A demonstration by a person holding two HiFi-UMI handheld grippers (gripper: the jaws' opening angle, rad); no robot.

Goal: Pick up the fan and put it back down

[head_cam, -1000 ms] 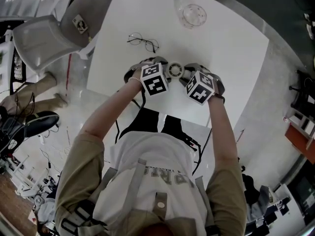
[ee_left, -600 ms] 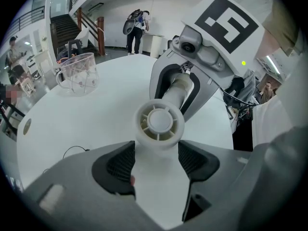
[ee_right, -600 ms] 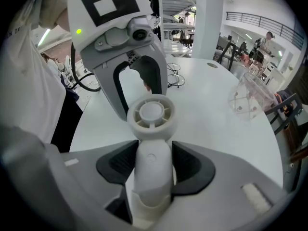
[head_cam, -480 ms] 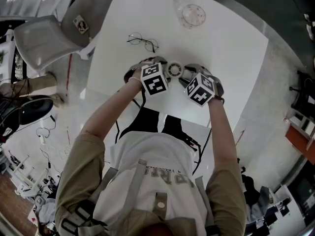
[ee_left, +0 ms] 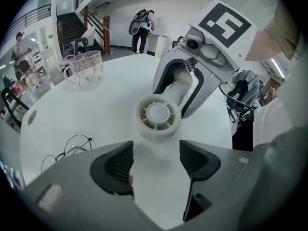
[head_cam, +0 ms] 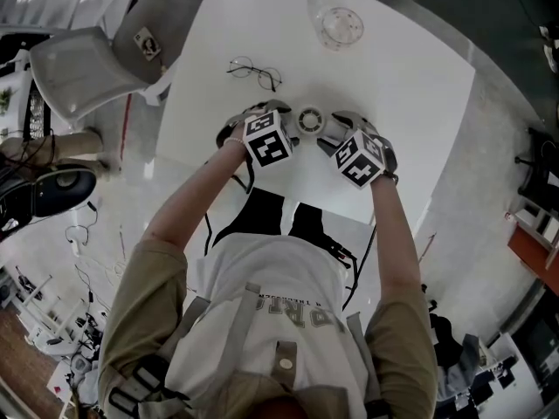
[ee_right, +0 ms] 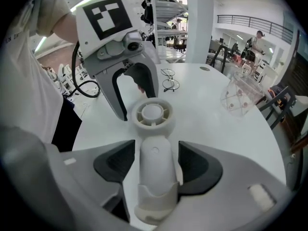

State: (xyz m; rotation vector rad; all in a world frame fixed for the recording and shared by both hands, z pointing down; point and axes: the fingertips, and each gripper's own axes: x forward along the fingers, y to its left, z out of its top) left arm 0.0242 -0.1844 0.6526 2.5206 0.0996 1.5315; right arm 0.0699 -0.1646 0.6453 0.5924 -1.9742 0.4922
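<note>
A small white hand fan lies flat on the white table between my two grippers. In the left gripper view its round head sits just beyond my left gripper, whose jaws are opening with nothing between them. In the right gripper view the fan's handle lies between the pads of my right gripper. Those jaws are opening, and narrow gaps show on both sides of the handle. In the head view the left gripper and right gripper face each other across the fan.
A pair of glasses lies on the table beyond the left gripper. A clear plastic container stands near the far edge. A white chair with a cap on it stands to the left of the table.
Both hands stay where they were. The left gripper's marker cube has rolled slightly. The fan lies in the same spot on the table.
</note>
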